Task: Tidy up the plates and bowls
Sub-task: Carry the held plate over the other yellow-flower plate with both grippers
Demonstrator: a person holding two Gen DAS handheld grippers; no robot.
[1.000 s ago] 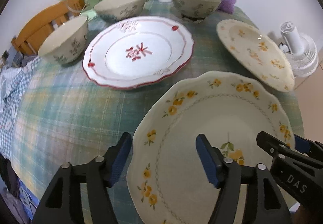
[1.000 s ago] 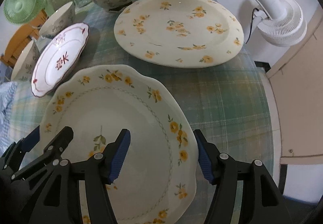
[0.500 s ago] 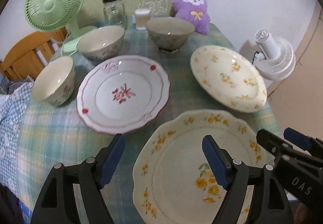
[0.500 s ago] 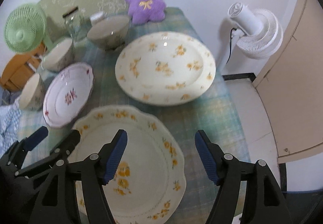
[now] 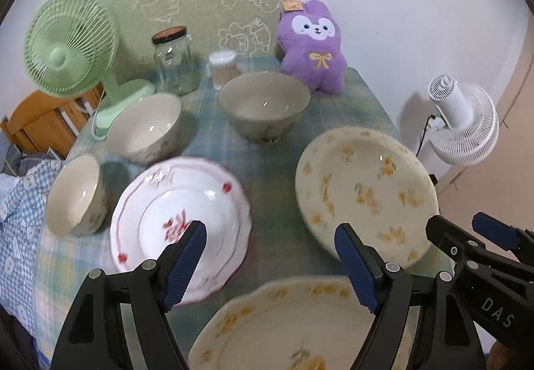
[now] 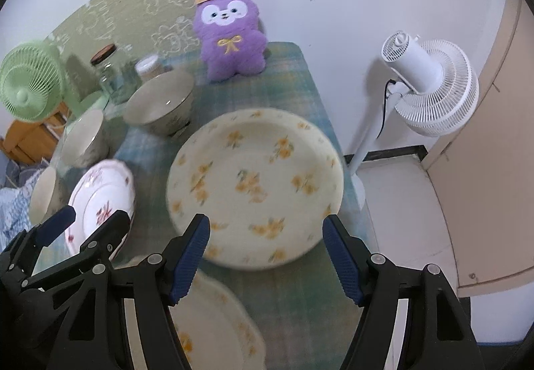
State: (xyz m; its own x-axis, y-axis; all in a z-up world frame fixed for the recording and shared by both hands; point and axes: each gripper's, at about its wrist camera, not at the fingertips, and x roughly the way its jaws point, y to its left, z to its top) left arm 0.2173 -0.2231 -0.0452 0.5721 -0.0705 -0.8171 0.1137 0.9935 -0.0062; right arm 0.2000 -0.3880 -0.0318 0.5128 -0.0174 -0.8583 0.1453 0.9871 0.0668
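Covering table (image 5: 213, 143): plaid cloth, dishes spread apart, none stacked. Round yellow-flower plate (image 6: 255, 186) right side, largest. Scalloped yellow-flower plate (image 5: 293, 326) at near edge, under both grippers, untouched. Red-trimmed plate (image 5: 180, 226) left of centre. Three bowls: back centre bowl (image 5: 263, 104), back left bowl (image 5: 145, 126), small left-edge bowl (image 5: 75, 195). Left gripper (image 5: 270, 266) jaws spread, just been opening, nothing between. Right gripper (image 6: 267, 256) jaws spread, just been opening, empty. Purple plush (image 6: 232, 33) at back.
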